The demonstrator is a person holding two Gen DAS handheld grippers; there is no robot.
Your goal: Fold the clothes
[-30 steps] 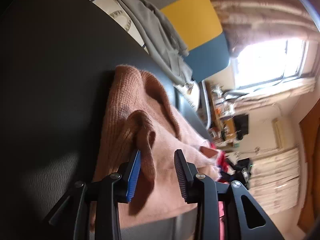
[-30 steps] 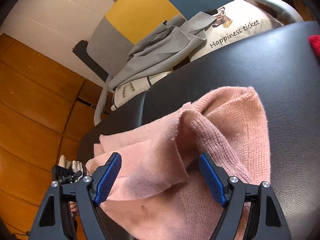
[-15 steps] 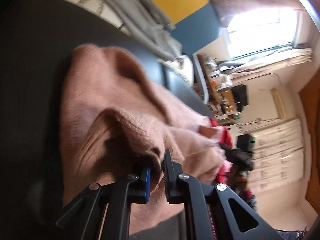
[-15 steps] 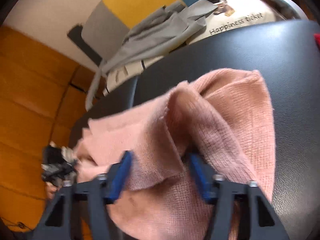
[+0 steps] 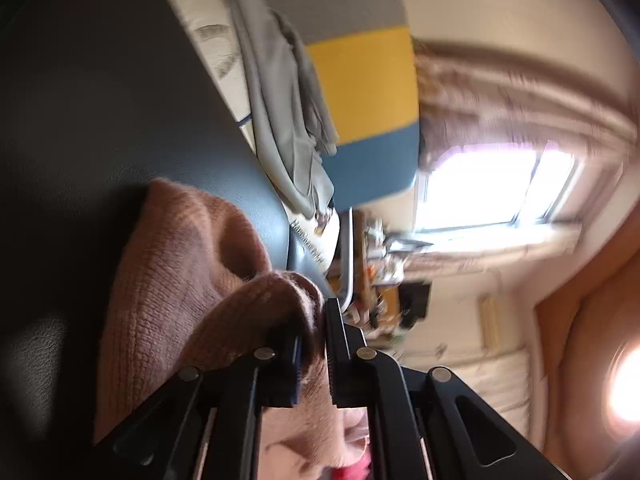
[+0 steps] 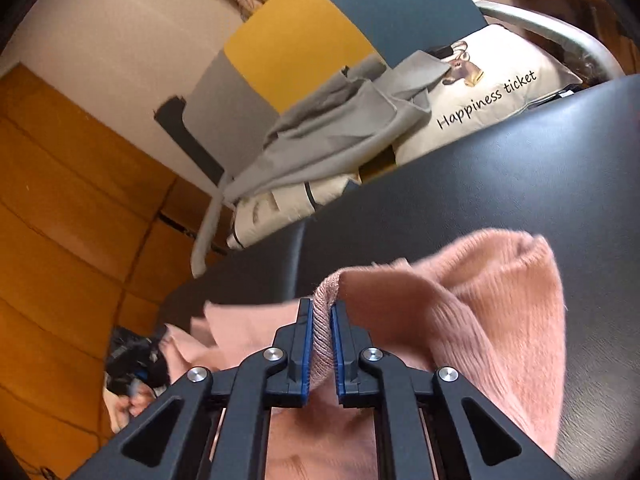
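Right wrist: one pink sweater [image 6: 492,312] pinched by two grippers [image 6: 320,332]

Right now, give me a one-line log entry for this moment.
step: fold grasp | left gripper: shut on pink sweater | right gripper: shut on pink sweater | surface: black table

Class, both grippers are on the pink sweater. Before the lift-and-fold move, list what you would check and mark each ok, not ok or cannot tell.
1. Left gripper jaws closed on a fold of the pink sweater: ok.
2. Right gripper jaws closed on a ribbed edge of the sweater: ok.
3. Both grips on matching corners: cannot tell.
4. Dark surface beyond the sweater free for folding: ok.
5. Grey garment apart from the sweater: ok.
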